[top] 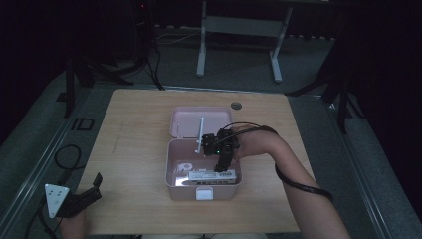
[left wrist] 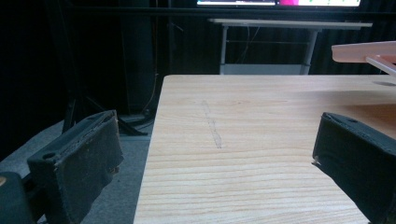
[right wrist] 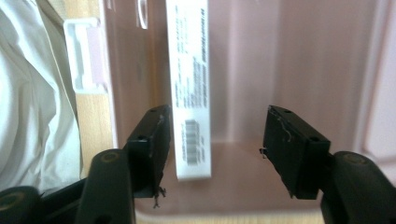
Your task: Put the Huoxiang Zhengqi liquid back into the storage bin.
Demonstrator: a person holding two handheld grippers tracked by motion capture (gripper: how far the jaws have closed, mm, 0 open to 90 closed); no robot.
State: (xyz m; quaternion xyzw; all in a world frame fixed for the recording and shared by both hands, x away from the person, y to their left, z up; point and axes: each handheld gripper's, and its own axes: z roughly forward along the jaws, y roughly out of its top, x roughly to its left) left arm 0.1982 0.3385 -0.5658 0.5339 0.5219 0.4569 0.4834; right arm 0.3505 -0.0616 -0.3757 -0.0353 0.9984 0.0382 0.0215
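A: Which container appears on the wooden table (top: 134,144)?

B: 1 pink storage box (top: 171,172), lid open. The lid (top: 186,122) lies flat on the table behind the tub, with a white bar-shaped handle (top: 200,133) on it. A white clasp (top: 204,193) sits on the front wall, the side nearest the person.

A: Contents of the tub?

B: 1 long white carton (top: 211,176) with printed text and a barcode, lying along the front wall. A small pale item (top: 184,167) rests on the floor at the tub's left; too small to identify.

A: State of the right gripper (top: 220,169)?

B: It points down into the tub above the carton. In the right gripper view the jaws stand apart; the carton (right wrist: 189,88) lies between them, just beside 1 jaw, with a wide gap to the other. The pads do not press on it.

A: And the left gripper (top: 87,193)?

B: At the table's near-left corner, well apart from the box. In the left gripper view its 2 jaws stand wide apart over bare wood.
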